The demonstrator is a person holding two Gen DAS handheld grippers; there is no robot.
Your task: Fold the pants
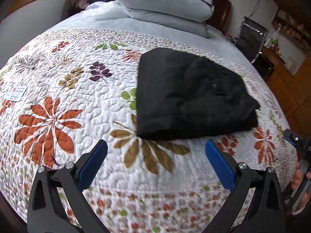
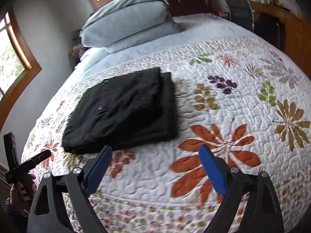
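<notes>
The black pants (image 1: 190, 95) lie folded into a compact rectangle on the floral quilt (image 1: 77, 89); they also show in the right wrist view (image 2: 124, 110). My left gripper (image 1: 156, 145) is open and empty, held above the quilt just short of the pants' near edge. My right gripper (image 2: 155, 151) is open and empty, above the quilt to the right of the pants' near corner. The right gripper's tip shows at the left wrist view's right edge (image 1: 295, 139). The left gripper shows at the right wrist view's left edge (image 2: 25, 165).
A folded grey duvet (image 1: 165, 3) and pillow lie at the head of the bed. A small card (image 1: 17, 94) lies on the quilt's left. A wooden desk and shelves (image 1: 283, 62) and a black chair (image 1: 250, 36) stand to the right. Windows (image 2: 11, 58) are on the far wall.
</notes>
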